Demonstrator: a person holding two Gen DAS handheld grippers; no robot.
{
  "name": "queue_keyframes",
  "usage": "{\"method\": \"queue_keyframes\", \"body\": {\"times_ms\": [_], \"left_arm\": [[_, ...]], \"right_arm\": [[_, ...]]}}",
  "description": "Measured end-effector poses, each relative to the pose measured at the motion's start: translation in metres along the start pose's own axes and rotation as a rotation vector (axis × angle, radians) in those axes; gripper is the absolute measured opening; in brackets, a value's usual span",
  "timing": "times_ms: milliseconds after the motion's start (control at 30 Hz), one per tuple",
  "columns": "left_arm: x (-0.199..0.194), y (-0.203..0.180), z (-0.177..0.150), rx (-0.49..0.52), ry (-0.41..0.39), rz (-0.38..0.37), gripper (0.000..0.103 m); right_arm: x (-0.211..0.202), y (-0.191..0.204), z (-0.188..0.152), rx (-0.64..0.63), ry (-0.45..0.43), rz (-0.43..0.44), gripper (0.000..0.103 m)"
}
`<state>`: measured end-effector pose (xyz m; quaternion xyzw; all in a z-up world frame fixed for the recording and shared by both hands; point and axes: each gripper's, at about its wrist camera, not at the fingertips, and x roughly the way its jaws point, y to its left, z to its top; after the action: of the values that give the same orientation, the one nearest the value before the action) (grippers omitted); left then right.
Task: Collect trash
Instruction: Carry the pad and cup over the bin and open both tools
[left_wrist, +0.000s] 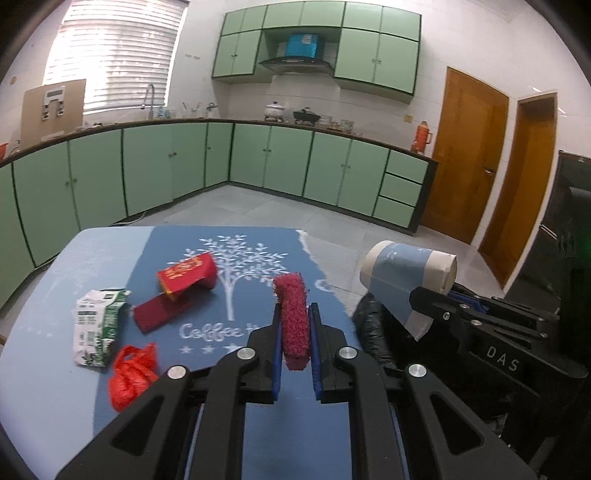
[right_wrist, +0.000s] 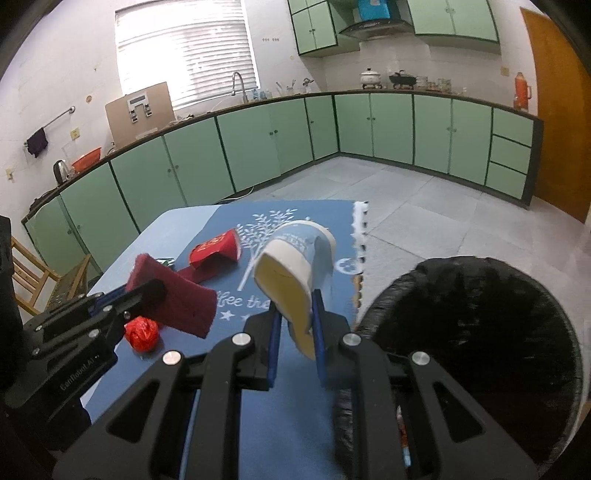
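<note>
- Scouring pad (left_wrist: 294, 320) — dark crimson, coarse speckled texture.
- Paper cup (left_wrist: 406, 275) — pale blue band with white print, cream rim and base; yellowish inside.
- Table mat (left_wrist: 255, 240) — deep blue, white tree pattern and white lettering with stars.
- Carton (left_wrist: 188, 275) — red with gold print.
- Crumpled packet (left_wrist: 98, 326) — white and green.
- Plastic bag (left_wrist: 131, 373) — bright red.
- Bin liner (right_wrist: 480, 332) — black.
- Cabinet doors (left_wrist: 288, 162) — mint green, dark edges.
</note>
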<state>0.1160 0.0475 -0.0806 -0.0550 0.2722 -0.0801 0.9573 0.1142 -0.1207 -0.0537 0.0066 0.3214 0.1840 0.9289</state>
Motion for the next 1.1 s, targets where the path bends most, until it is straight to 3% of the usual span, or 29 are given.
{"method": "queue_keyframes", "body": {"times_ms": [667, 1100], "left_arm": [[0.033, -0.100, 0.022, 0.075, -0.025, -0.160, 0.012], [0.073, -0.157, 0.008, 0.104, 0.047, -0.235, 0.012]], "right_arm": [[-0.063, -0.095, -0.019, 0.095, -0.055, -0.190, 0.014], [-0.078, -0.158, -0.057, 0.181, -0.031, -0.293, 0.015]]}}
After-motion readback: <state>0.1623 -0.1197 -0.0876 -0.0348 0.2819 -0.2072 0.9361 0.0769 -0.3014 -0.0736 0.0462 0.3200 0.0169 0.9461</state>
